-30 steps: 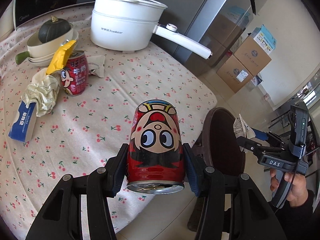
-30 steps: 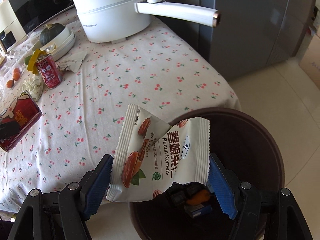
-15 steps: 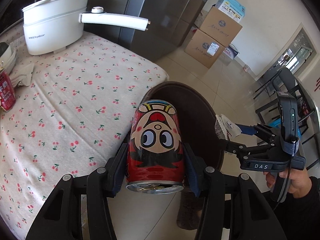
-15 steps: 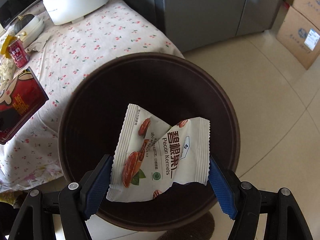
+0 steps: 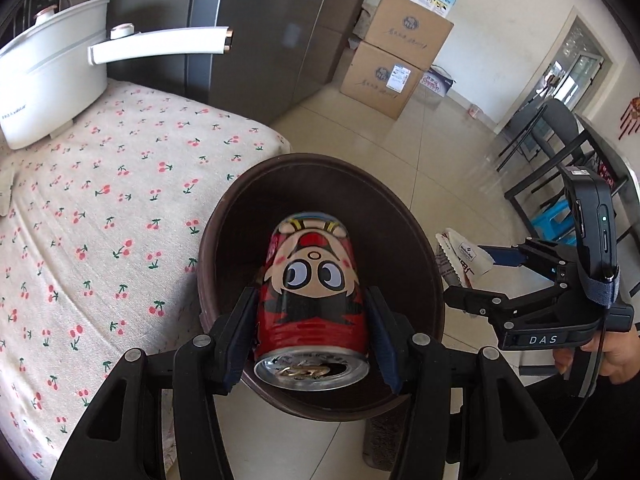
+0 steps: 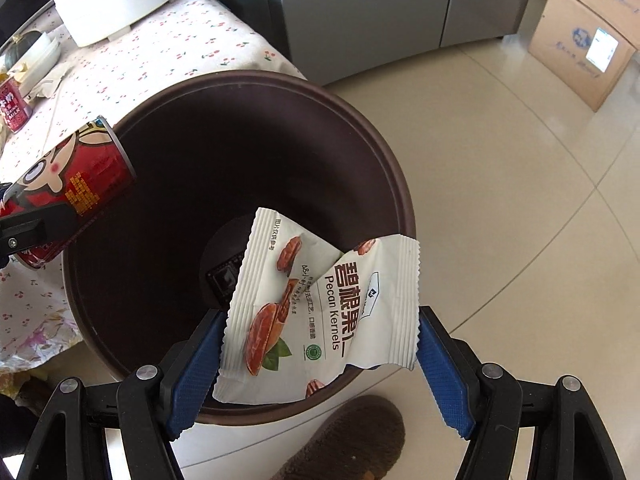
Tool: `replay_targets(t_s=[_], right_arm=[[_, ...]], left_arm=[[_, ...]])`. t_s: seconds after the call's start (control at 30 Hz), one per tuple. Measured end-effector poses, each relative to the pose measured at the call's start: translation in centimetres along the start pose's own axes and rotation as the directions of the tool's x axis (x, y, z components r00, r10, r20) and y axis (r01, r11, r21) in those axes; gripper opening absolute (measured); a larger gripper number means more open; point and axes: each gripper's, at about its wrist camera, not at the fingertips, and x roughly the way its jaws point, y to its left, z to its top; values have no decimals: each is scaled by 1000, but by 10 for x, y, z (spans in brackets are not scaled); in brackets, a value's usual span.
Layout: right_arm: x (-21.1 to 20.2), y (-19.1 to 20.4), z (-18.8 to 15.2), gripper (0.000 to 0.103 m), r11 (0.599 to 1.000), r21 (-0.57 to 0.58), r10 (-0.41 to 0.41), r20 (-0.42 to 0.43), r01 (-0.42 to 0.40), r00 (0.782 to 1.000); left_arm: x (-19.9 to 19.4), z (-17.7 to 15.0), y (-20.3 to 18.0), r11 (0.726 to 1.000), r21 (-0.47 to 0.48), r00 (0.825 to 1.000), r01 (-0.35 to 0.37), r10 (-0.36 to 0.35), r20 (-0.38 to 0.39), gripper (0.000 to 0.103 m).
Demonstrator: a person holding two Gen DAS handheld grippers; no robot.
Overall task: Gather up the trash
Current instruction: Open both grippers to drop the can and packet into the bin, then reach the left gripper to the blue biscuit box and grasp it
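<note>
Red drink can hangs over the brown bin beside the table as the left claw spreads, apparently releasing it, while the right claw pinches a snack wrapper to drop next.

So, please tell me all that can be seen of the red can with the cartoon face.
The red can is metal with a printed cartoon face, shown upside down to the left wrist camera, its opened silver top toward that camera. It lies tilted between the fingers of the left gripper, whose jaws are opening. Gaps show beside the can, so the pads seem no longer pressed on it. It hangs over the mouth of the brown bin, beside the table.
</note>
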Motion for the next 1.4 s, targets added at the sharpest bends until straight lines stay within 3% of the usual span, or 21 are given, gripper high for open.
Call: replay_targets(t_s=[0.03,0.1,0.37,0.57,0.67,1.4], right_arm=[[0,0,0,79,1000,0,0,0,0,1000],[1,1,1,79,1000,-2,0,0,0,1000],[6,19,8,79,999,-43,-2,-10,2,1000],[12,39,16,80,997,-80,-6,-19,4,1000],[14,48,22,96,997,-75,-1,-22,0,1000],[6,140,53,96,981,-188,58,16,-54,998]], left_arm=[[-3,1,0,1000,0,1000,-14,14,12,66],[-12,1,1,999,7,998,-47,47,38,89],[-40,-8,25,987,-1,986,-161,161,45,95],[-60,-17,52,980,-51,980,-193,195,35,98],[-68,-20,62,976,-71,977,-207,210,31,99],[-140,-56,145,920,-255,949,-299,315,24,100]])
